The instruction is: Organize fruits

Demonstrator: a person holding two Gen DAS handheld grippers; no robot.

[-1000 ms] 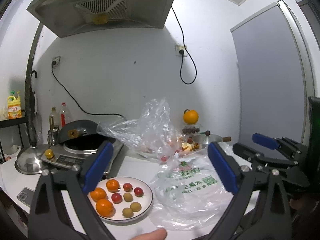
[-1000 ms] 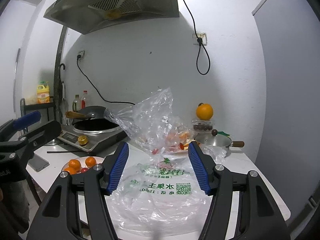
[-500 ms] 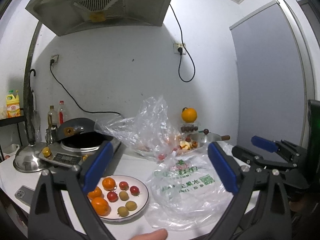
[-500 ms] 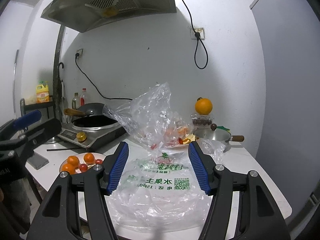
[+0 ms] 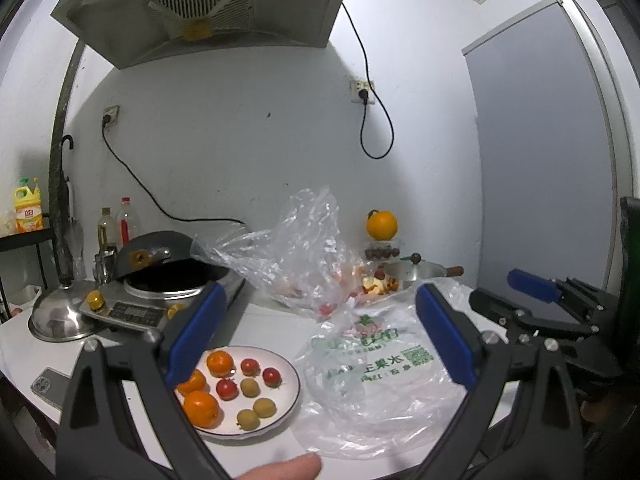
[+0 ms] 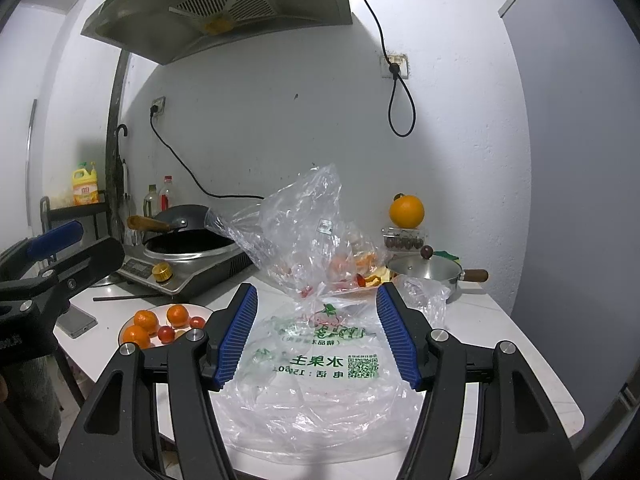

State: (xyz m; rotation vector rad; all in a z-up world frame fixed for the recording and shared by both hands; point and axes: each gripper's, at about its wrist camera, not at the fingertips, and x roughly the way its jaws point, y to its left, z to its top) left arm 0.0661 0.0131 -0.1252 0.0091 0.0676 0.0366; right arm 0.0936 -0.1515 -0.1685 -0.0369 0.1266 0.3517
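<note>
White countertop (image 6: 500, 332) is bearing a printed plastic bag (image 6: 320, 360) ahead of the right gripper (image 6: 316, 336), whose jaws are gaping empty; the left gripper (image 5: 316, 344), likewise released, is facing a fruit plate (image 5: 290, 396).

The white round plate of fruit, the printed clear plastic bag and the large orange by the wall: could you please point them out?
White round plate (image 5: 290, 394), left wrist view, bare right rim.
Printed clear plastic bag (image 6: 320, 364), right wrist view, green lettering.
Large orange (image 6: 406, 211), right wrist view, middle of peel.

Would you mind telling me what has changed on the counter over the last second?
Nothing visibly changed. Both hand-held grippers, left and right, stay open and empty above the counter. The fruits remain on the plate, and the printed plastic bag lies untouched beside it.
</note>
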